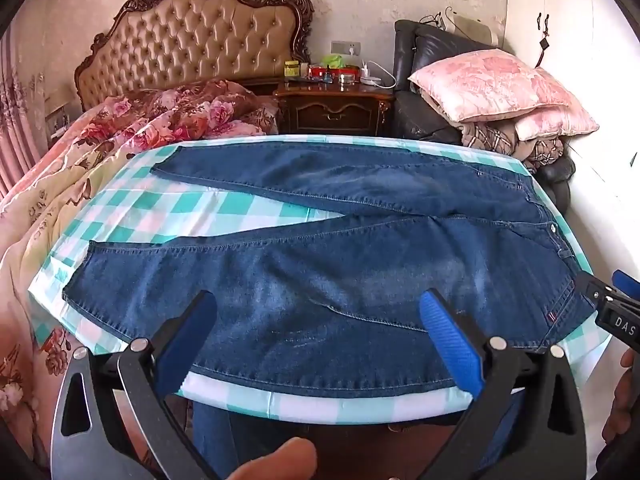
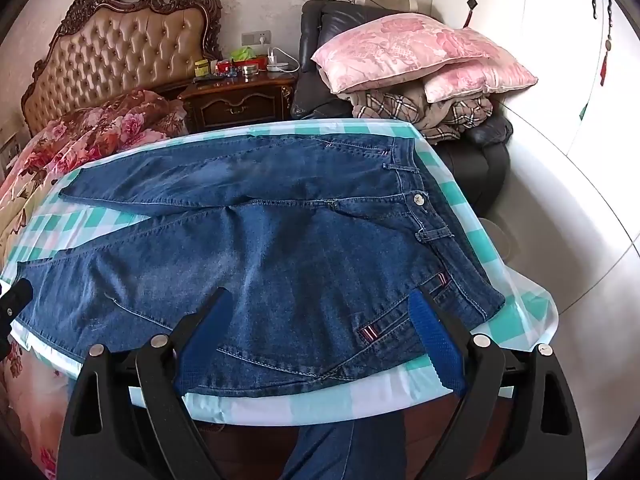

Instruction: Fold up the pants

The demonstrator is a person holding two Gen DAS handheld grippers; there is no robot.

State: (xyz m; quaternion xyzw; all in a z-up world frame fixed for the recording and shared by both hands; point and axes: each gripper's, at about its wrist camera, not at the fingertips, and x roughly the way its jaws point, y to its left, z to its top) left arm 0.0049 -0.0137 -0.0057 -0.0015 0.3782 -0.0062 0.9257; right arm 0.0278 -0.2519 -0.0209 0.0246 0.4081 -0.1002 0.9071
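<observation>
Left gripper point(image 1: 318, 320) jaws spread wide, empty, over near leg, right gripper point(image 2: 322, 320) likewise agape, empty, near hip pocket, blue jeans point(image 1: 340, 264) flat on checked tablecloth point(image 1: 168, 208), waistband at 3 o'clock, legs splayed toward 9, faded thighs.

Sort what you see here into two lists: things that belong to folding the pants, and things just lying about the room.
Belongs to the job:
- jeans, spread flat, legs apart
- checked tablecloth under them
- left gripper, open
- right gripper, open

Just lying about:
- pink pillows on plaid blankets
- nightstand with small bottles
- flowered quilt
</observation>
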